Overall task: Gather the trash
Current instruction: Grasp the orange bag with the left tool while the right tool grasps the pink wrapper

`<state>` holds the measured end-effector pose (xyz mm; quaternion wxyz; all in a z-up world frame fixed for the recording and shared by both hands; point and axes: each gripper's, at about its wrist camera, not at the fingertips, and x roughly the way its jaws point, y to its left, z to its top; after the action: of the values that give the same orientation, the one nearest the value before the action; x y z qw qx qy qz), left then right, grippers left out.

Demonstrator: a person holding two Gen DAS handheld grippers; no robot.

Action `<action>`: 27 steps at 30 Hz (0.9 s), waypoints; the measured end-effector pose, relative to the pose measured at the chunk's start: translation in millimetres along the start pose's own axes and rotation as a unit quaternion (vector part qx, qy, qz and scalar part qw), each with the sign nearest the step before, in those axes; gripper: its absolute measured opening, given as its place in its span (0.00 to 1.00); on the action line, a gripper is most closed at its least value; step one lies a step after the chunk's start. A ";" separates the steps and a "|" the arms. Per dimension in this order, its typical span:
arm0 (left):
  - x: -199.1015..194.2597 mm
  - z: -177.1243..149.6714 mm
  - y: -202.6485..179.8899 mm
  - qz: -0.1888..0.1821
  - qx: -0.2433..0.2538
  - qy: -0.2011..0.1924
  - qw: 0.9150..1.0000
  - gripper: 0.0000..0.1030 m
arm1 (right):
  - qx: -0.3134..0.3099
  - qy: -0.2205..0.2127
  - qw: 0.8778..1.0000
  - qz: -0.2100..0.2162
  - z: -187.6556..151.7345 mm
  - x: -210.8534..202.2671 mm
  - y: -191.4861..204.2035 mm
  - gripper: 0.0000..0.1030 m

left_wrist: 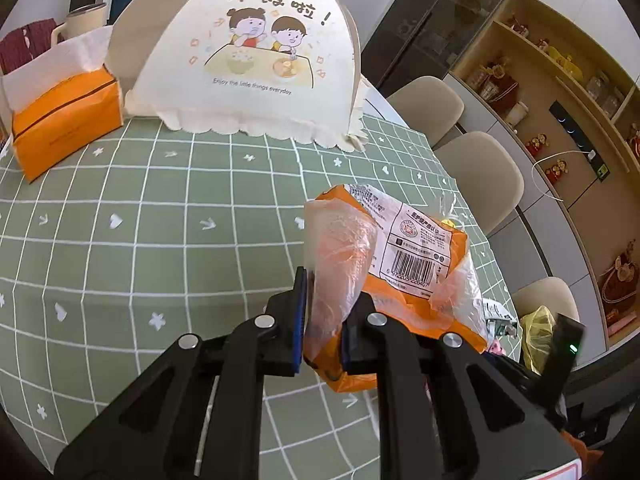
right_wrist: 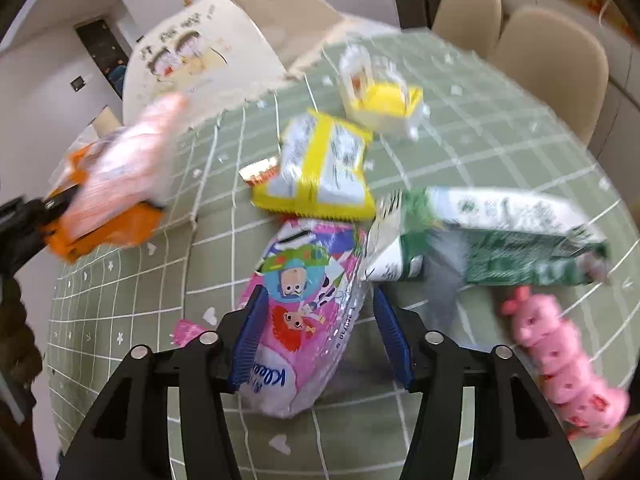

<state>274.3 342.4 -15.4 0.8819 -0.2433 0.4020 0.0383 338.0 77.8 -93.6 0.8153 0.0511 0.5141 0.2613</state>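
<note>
Left fingers (left_wrist: 322,326) pinch orange wrapper (left_wrist: 400,264); right fingers (right_wrist: 320,340) spread over green checked tablecloth (right_wrist: 500,152)

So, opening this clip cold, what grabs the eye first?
The left gripper is shut on an orange plastic wrapper, lifted over the green checked tablecloth. Behind it stands a cream dome food cover with cartoon children. The right gripper hangs open around a pink cartoon packet, with yellow and green wrappers beyond.

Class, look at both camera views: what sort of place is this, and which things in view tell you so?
Most likely a home dining room. A mesh food cover stands on a table with a green checked tablecloth, beige dining chairs line its far side, and wall shelves hold jars and ornaments.
</note>
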 end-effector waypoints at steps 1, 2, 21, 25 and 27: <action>-0.4 -3.2 2.2 0.000 0.000 0.003 1.000 0.12 | -0.001 0.006 1.000 0.009 -0.8 1.8 0.1 0.34; 0.3 -4.5 3.5 0.000 0.000 0.005 1.000 0.12 | -0.007 0.013 1.000 0.015 -2.5 1.2 0.7 0.29; 20.6 -26.0 -8.5 -0.015 0.016 0.042 0.999 0.11 | 0.006 -0.029 0.999 -0.032 -18.1 -78.3 -36.4 0.06; 18.9 -29.3 -18.0 -0.022 0.027 0.042 0.998 0.12 | 0.004 -0.047 0.998 -0.033 -20.7 -94.8 -36.0 0.06; 16.4 -29.8 -23.7 -0.024 0.034 0.039 0.998 0.12 | 0.004 -0.055 0.998 -0.032 -22.2 -104.0 -34.8 0.06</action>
<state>271.0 305.8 -34.6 0.8739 -0.2239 0.4313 -0.0058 297.1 -5.9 -31.7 0.8502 0.0522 0.4707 0.2301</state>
